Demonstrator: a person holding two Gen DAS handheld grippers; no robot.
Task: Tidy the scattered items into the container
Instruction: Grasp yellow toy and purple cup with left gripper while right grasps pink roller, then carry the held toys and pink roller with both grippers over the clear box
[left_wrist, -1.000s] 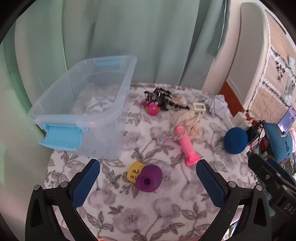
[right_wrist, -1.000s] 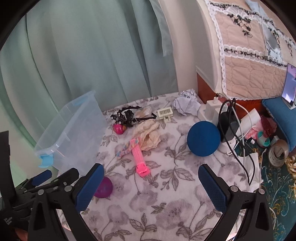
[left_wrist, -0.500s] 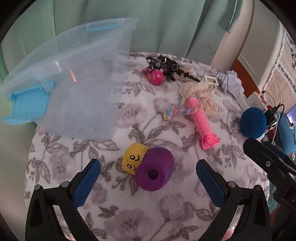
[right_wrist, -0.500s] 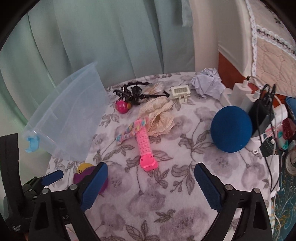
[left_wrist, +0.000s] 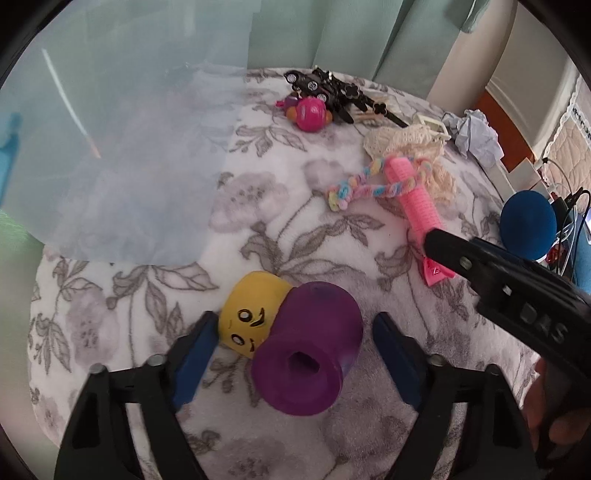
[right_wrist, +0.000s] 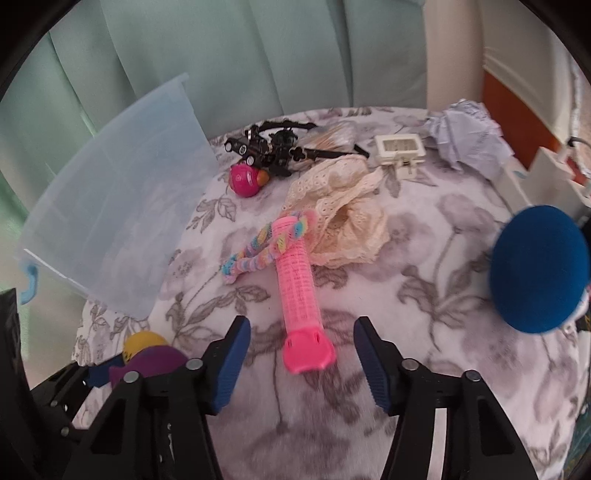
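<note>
1. Purple spool toy (left_wrist: 308, 349) lies on its side between the left gripper (left_wrist: 291, 349) jaws, hollow end facing the camera, long axis running away along the fingers; jaws spread, neither pad touching it that I can see.
2. Yellow face toy (left_wrist: 251, 317) touches the spool's left side, just inside the left pad; likely caught in the same squeeze.
3. Pink tube toy (right_wrist: 299, 295) lies lengthwise ahead of the right gripper (right_wrist: 301, 354), flat cap end between its spread jaws, not gripped.
4. Left arm nearer the spool, right arm nearer the tube.
5. Clear plastic container (right_wrist: 118, 221) stands far-left of both on the floral-covered surface (right_wrist: 424, 266), empty as far as visible.
6. Count: one spool, one yellow toy, one pink tube, one pastel braided rope (right_wrist: 255, 253), one pink ball toy (right_wrist: 245, 179), one black toy (right_wrist: 273, 146), one cream lace cloth (right_wrist: 343, 214), one blue ball (right_wrist: 539, 275), one crumpled paper (right_wrist: 467, 138), one white clip (right_wrist: 399, 147).
</note>
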